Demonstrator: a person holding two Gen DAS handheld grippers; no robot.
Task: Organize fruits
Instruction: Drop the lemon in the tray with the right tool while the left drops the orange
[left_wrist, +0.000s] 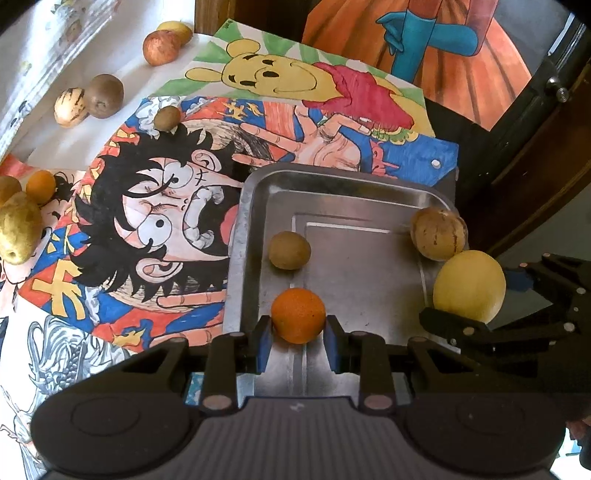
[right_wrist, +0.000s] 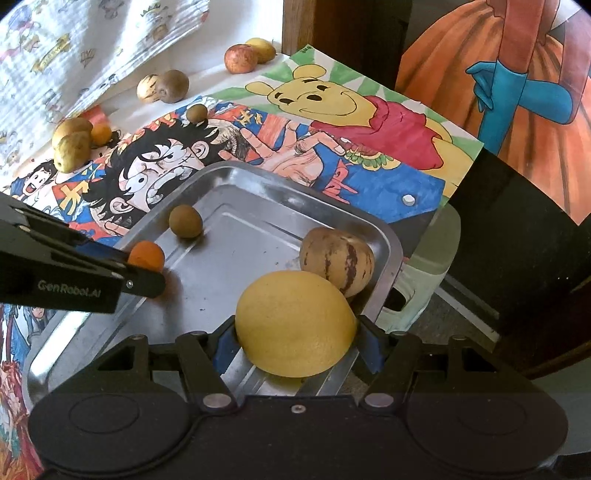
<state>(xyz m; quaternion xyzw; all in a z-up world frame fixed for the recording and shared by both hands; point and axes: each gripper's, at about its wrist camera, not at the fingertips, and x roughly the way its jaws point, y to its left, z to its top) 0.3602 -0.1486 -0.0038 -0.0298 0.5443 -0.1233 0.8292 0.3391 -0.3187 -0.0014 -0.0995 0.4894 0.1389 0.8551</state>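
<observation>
A steel tray (left_wrist: 255, 199) (right_wrist: 236, 171) lies on a table covered with cartoon drawings. My left gripper (left_wrist: 298, 338) is shut on a small orange (left_wrist: 298, 315) (right_wrist: 146, 255) over the tray's near edge. My right gripper (right_wrist: 295, 341) is shut on a large yellow fruit (right_wrist: 295, 323) (left_wrist: 469, 284) over the tray's right side. In the tray lie a brown round fruit (left_wrist: 289, 250) (right_wrist: 185, 220) and a striped pale melon (left_wrist: 439, 233) (right_wrist: 336, 260), which touches the yellow fruit.
Loose fruit sits on the table at the left and back: a pear (left_wrist: 18, 230), a small orange (left_wrist: 40, 185), a kiwi (left_wrist: 167, 118), a striped melon (left_wrist: 70, 107), a brown fruit (left_wrist: 105, 95), an apple (left_wrist: 160, 47). A pale stool (right_wrist: 424, 266) stands beyond the table edge.
</observation>
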